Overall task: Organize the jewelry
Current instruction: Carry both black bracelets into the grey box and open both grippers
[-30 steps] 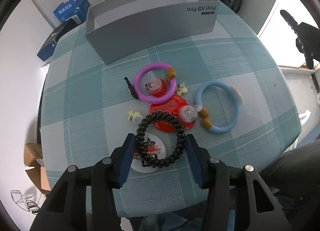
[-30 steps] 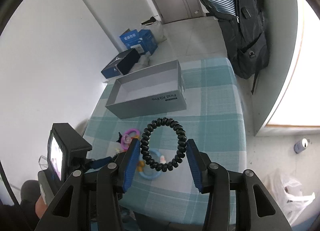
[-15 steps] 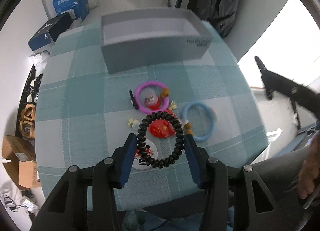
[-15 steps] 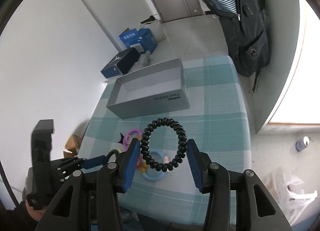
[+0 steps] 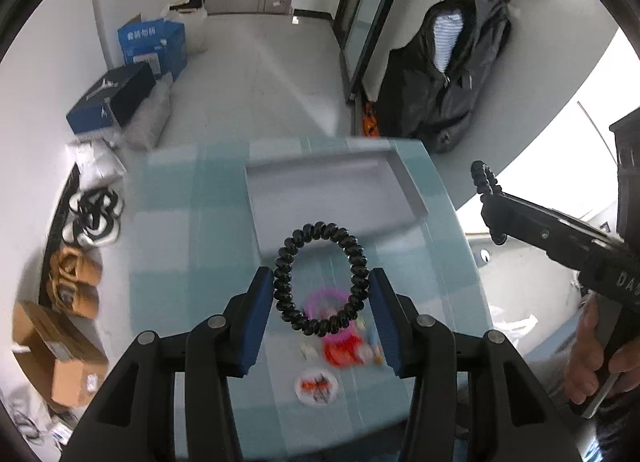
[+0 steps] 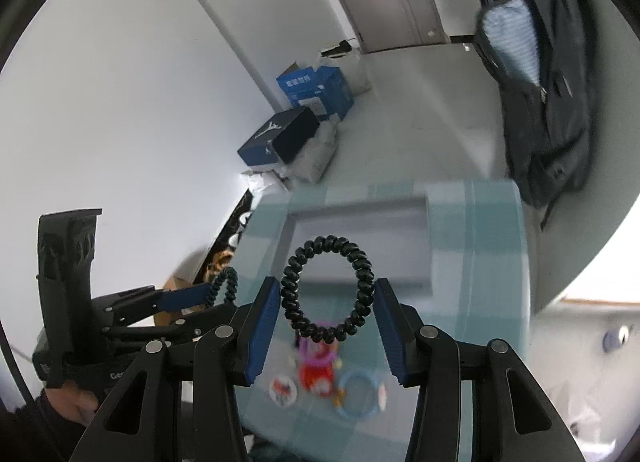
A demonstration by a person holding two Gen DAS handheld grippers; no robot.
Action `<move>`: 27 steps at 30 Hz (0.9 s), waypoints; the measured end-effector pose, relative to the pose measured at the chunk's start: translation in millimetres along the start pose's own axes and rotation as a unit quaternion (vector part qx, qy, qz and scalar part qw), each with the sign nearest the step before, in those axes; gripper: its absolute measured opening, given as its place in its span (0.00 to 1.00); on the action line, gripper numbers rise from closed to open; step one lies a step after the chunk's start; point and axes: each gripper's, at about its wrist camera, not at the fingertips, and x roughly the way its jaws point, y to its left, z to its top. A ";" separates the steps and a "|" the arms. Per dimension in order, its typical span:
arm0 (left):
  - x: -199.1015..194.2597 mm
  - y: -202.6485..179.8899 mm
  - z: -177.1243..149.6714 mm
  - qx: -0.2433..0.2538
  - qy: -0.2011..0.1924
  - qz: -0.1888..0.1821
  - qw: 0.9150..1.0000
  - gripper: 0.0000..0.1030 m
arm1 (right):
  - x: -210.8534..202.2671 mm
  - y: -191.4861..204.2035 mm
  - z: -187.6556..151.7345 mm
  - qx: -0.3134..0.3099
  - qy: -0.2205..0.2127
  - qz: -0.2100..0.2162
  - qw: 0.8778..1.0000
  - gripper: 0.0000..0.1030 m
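My left gripper (image 5: pixel 320 314) is shut on a black spiral hair tie (image 5: pixel 320 278) and holds it high above the table. My right gripper (image 6: pixel 326 318) is shut on a second black spiral hair tie (image 6: pixel 327 288), also high above the table. The open grey box (image 5: pixel 332 197) sits at the far end of the checked tablecloth (image 5: pixel 168 254) and shows in the right wrist view too (image 6: pixel 360 242). Below lie a purple ring (image 5: pixel 326 298), red pieces (image 5: pixel 340 352), a white round badge (image 5: pixel 316 386) and a blue ring (image 6: pixel 360 394), all blurred.
The right gripper's body (image 5: pixel 560 238) stands at the right of the left wrist view; the left gripper's body (image 6: pixel 120 302) at the left of the right wrist view. A dark backpack (image 5: pixel 444 77), blue boxes (image 5: pixel 152 45) and shoes (image 5: pixel 94 215) are on the floor.
Both grippers have risen and tilted up, so the table looks smaller and farther below. Each still holds its hair tie. The view is blurred by motion.
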 end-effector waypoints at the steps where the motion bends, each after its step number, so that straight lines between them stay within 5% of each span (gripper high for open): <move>1: 3.8 -0.2 5.3 0.003 -0.001 0.002 1.000 0.42 | 4.0 -0.9 8.6 0.003 0.003 0.008 1.000 0.46; 8: 34.7 9.6 24.5 -0.019 0.013 -0.015 1.000 0.42 | 56.3 -6.4 47.9 0.006 0.025 0.009 1.000 0.46; 27: 85.2 16.7 47.8 -0.048 0.052 -0.059 0.996 0.41 | 123.7 -56.8 47.4 0.057 0.082 -0.002 0.995 0.47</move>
